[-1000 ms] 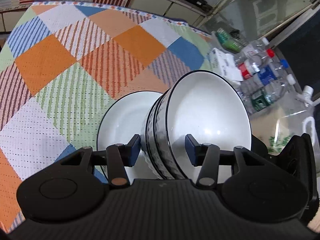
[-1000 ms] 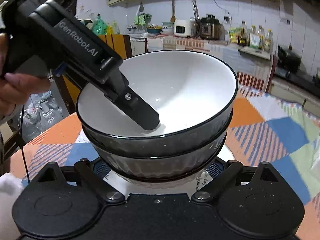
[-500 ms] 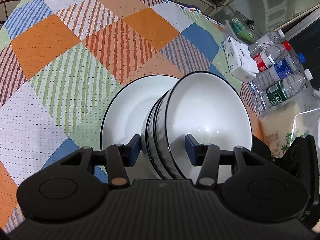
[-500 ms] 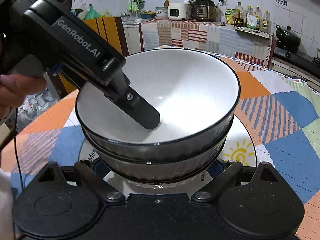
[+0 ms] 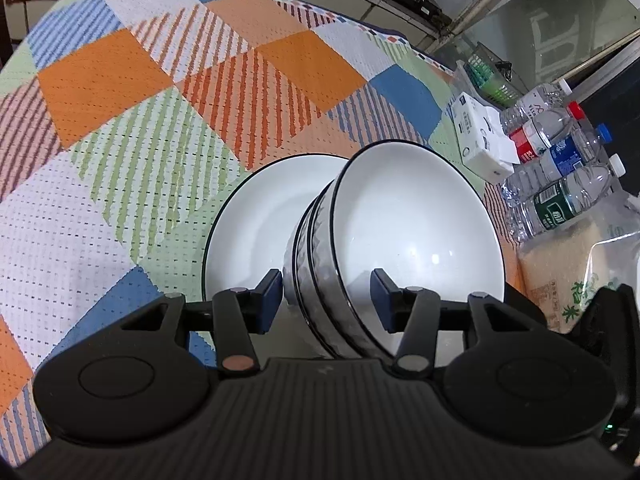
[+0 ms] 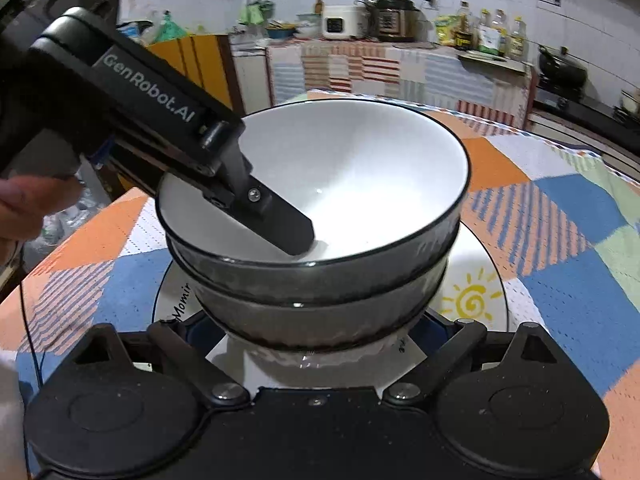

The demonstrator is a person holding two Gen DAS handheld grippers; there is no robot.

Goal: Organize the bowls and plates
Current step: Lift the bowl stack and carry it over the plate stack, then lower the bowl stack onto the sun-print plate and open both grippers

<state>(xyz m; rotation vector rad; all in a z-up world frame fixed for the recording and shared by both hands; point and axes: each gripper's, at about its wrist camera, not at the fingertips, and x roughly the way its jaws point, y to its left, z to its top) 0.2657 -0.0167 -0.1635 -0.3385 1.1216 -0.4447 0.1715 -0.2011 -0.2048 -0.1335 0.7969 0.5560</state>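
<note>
Nested bowls [image 5: 416, 232], white inside and dark ribbed outside, sit on a white plate [image 5: 256, 220] with a black rim. My left gripper [image 5: 326, 296] straddles the stack's wall, one finger inside the top bowl and one outside, with a small gap at the inner pad. In the right wrist view the bowls [image 6: 352, 184] stand on the plate [image 6: 472, 300], which bears a yellow sun drawing. The left gripper's finger [image 6: 280, 228] reaches into the top bowl. My right gripper [image 6: 316, 340] sits low at the stack's base, fingertips hidden under the bowls.
A patchwork tablecloth [image 5: 140, 120] covers the round table. Water bottles [image 5: 560, 184], a white box [image 5: 476, 136] and a bag of rice [image 5: 568, 264] lie beyond the table's right edge. A kitchen counter with cookers [image 6: 392, 16] stands behind.
The bowl stack has come down onto the plate and levelled out. Both grippers moved down with it, and the sun drawing on the plate came into view.
</note>
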